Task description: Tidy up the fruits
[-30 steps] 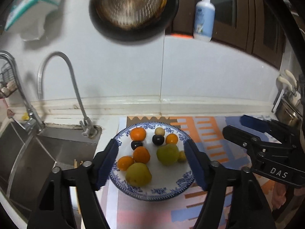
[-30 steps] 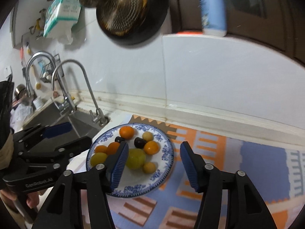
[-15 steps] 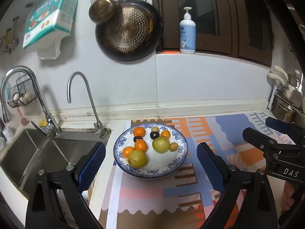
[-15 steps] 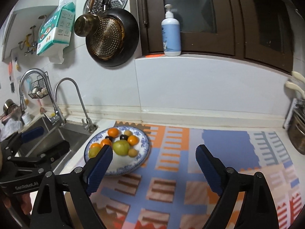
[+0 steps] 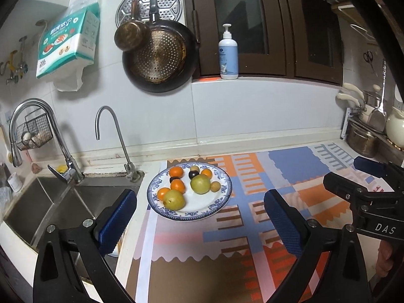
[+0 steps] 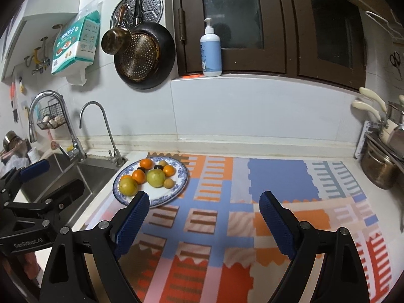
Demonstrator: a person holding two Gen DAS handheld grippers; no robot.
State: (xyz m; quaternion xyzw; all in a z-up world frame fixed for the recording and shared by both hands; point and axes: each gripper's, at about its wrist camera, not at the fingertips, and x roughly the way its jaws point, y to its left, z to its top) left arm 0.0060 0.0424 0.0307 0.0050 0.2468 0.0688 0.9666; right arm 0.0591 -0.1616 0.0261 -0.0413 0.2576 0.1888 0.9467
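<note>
**Both hand-held grippers wide open and empty, fruits all on the plate**

I see first the tabletop (image 5: 252,149), a pale kitchen counter, with a steel sink (image 5: 45,202) at its left end. Most of the tabletop is covered by a patterned mat (image 6: 252,202) in orange, blue and brown.

My left hand-held gripper (image 5: 200,219) has its jaws spread wide; they have just been opening, and nothing is between them but bare mat and the near edge of the plate farther off. My right hand-held gripper (image 6: 203,223) is also spread wide after just opening, and it holds nothing; below it I see only the mat. In each view the other gripper shows at the side, apart from the plate.

The blue-rimmed plate (image 5: 222,202) stands on the left end of the mat, just beside the sink. All the fruits lie on it, close together in the back and left part. The biggest are two yellow-green fruits (image 5: 200,183): one near the middle, one at the front left. Then four oranges (image 5: 176,172), of which two touch the front green fruit. Two dark plums (image 5: 193,174) lie between the oranges at the back. The smallest are two tan round fruits (image 5: 215,186), one touching the middle green fruit on its right, one at the back rim.
</note>
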